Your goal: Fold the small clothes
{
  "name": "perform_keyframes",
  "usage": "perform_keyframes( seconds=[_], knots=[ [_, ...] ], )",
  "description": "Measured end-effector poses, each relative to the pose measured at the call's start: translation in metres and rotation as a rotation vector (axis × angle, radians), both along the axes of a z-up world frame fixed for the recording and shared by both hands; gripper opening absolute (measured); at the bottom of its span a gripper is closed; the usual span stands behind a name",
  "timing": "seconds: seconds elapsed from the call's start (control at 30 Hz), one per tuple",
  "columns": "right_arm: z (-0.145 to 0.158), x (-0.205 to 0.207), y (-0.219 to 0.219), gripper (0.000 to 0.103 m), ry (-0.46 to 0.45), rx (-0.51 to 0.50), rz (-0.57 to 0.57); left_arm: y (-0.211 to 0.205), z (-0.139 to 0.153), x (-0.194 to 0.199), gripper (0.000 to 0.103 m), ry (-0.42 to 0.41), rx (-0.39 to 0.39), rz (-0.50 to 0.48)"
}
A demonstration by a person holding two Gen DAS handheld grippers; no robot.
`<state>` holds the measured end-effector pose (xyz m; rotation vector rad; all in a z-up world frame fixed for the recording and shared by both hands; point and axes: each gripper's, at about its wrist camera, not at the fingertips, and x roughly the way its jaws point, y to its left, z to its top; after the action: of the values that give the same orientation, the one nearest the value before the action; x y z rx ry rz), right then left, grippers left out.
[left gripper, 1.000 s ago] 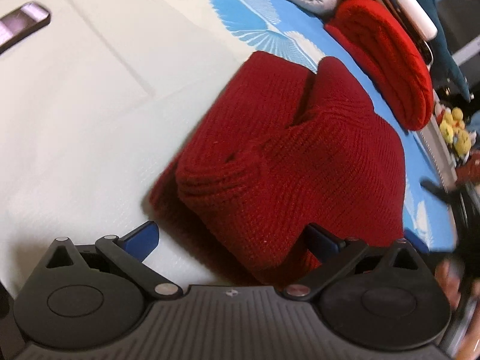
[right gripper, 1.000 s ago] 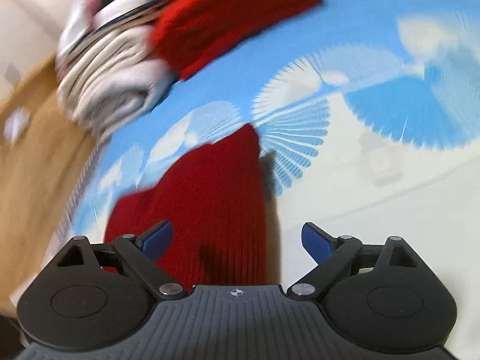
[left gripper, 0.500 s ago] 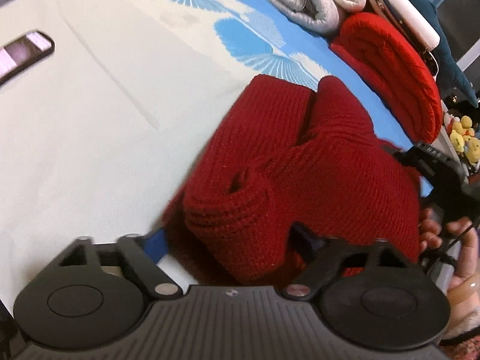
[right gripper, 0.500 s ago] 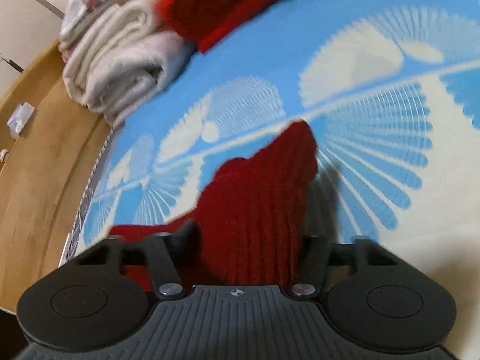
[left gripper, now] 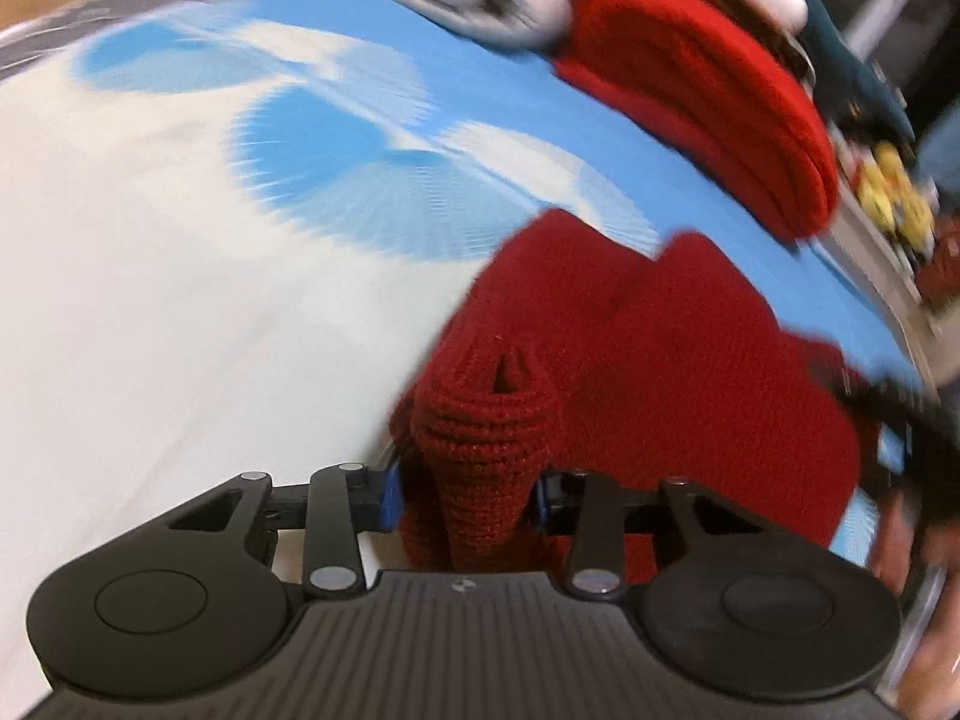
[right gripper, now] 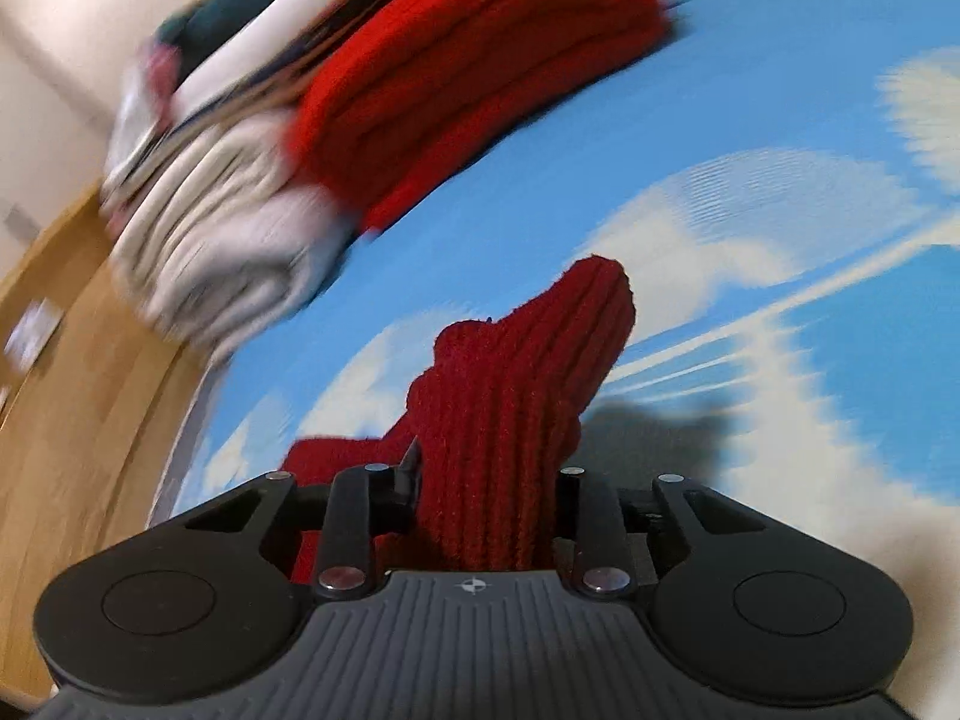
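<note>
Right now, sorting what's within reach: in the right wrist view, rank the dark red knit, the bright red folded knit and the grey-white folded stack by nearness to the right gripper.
1. Dark red knit: between the closing jaws of the right gripper.
2. Grey-white folded stack: upper left.
3. Bright red folded knit: top centre, beside that stack; nearly level, hard to separate.

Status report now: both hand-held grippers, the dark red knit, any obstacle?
Left hand-held gripper and right hand-held gripper closing on dark red knit. Knit bunched on blue-white cover. No obstacle between them.

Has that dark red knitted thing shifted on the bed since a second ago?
Yes. The dark red knit now lies closer to the bright red folded pile; both grippers are closing on it.
</note>
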<state>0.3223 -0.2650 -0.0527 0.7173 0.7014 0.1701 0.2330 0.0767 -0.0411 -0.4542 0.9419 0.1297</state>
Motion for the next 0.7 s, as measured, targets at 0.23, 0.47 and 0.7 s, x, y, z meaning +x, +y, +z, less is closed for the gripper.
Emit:
perform_keyframes(
  seconds=[0.23, 0.47, 0.7],
  knots=[
    [-0.041, -0.099, -0.084, 0.032, 0.047, 0.161, -0.216, -0.089, 0.010, 0.190, 0.056, 0.068, 0.207, -0.403],
    [-0.024, -0.136, -0.081, 0.060, 0.066, -0.002, -0.192, -0.109, 0.022, 0.194, 0.097, -0.030, 0.432, -0.308],
    [0.028, -0.142, -0.079, 0.081, -0.104, -0.386, -0.301, -0.081, 0.024, 0.091, 0.097, 0.001, 0.453, -0.335]
  ],
)
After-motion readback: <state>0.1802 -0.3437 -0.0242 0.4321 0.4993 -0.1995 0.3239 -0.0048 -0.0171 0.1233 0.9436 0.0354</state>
